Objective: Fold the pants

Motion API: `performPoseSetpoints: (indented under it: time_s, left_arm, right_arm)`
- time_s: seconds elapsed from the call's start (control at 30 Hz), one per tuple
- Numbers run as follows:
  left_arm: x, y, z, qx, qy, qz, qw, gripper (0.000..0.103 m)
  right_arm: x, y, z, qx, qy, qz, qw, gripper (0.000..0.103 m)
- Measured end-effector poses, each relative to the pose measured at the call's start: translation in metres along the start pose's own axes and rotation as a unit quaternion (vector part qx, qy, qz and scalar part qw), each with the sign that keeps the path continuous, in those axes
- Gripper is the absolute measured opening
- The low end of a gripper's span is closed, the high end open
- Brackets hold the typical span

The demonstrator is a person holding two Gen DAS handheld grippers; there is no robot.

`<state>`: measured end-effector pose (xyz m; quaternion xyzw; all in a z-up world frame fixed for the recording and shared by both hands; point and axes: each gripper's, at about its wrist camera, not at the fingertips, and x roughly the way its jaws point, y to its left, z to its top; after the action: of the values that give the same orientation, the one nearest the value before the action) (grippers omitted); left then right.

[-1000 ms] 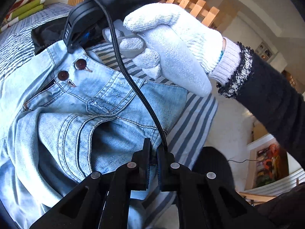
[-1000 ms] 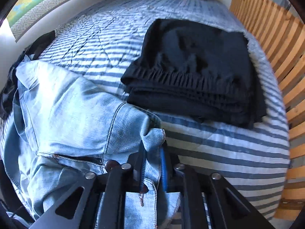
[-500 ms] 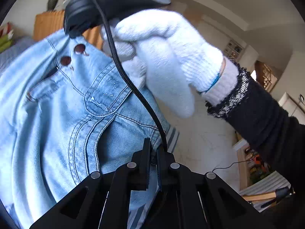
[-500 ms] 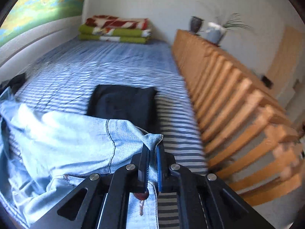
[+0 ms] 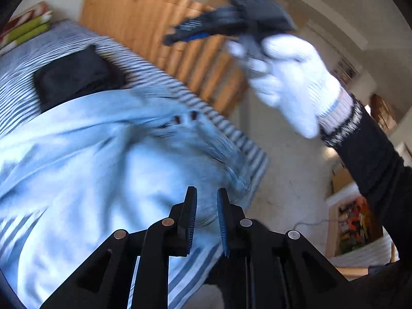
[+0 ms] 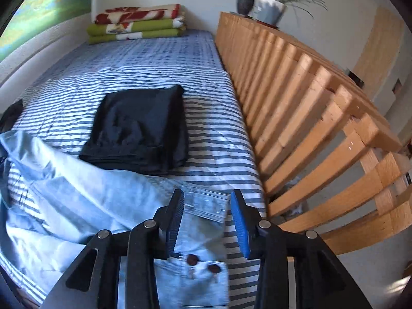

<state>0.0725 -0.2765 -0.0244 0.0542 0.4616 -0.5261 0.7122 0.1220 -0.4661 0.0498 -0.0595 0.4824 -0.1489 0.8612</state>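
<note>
The light blue jeans (image 6: pixel 85 206) lie spread on the striped bed (image 6: pixel 159 59), their waistband and two brown buttons (image 6: pixel 203 262) nearest me. My right gripper (image 6: pixel 207 219) hovers over that waistband with its jaws opening; the cloth is below the pads and not pinched. In the left wrist view the jeans (image 5: pixel 103 170) are blurred. My left gripper (image 5: pixel 206 213) hangs above their near edge, its jaws opening a little and nothing pressed between them. A white-gloved hand (image 5: pixel 291 77) holds the right gripper (image 5: pixel 175 34) high above the bed.
Folded black pants (image 6: pixel 139 128) lie on the bed beyond the jeans. A wooden slatted frame (image 6: pixel 309 108) runs along the bed's right side, with potted plants (image 6: pixel 267 7) on top. Folded blankets (image 6: pixel 136 23) are stacked at the far end. A dark sleeve (image 5: pixel 370 159) crosses the right.
Both grippers were shut on the jeans' waistband and lifting it. Now both have let go, and the jeans have dropped onto the bed. The right gripper has risen.
</note>
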Motion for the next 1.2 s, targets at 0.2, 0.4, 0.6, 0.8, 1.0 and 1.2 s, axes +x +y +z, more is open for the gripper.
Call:
performPoseSetpoints:
  time_s: [0.2,0.4,0.6,0.8,1.0,1.2]
  left_arm:
    - [-0.104,0.076,-0.062,-0.113,-0.070,0.119,0.9839,0.018]
    - [-0.196,0.158,-0.140,-0.229,-0.112,0.261,0.9310,0.019]
    - [-0.254,0.221,-0.228,-0.338,-0.127,0.331,0.8717,0.019]
    - [-0.292,0.266,-0.289,-0.393,-0.149,0.336,0.8430,0.022]
    - [-0.312,0.301,-0.317,-0.412,-0.159,0.360,0.8217,0.024]
    - [-0.314,0.319,-0.318,-0.404,-0.154,0.386,0.8147,0.042]
  right_arm:
    - [-0.021,0.128,0.012,-0.090,-0.034,0.103,0.990,0.034]
    - [-0.020,0.290,0.022,-0.200,-0.051,0.181,0.962,0.034]
    - [-0.005,0.459,0.021,-0.286,-0.005,0.238,0.928,0.034]
    - [0.018,0.585,0.028,-0.335,0.027,0.259,0.906,0.048]
    - [0.048,0.664,0.044,-0.352,0.042,0.228,0.907,0.052]
    - [0.071,0.687,0.046,-0.346,0.080,0.228,0.906,0.052]
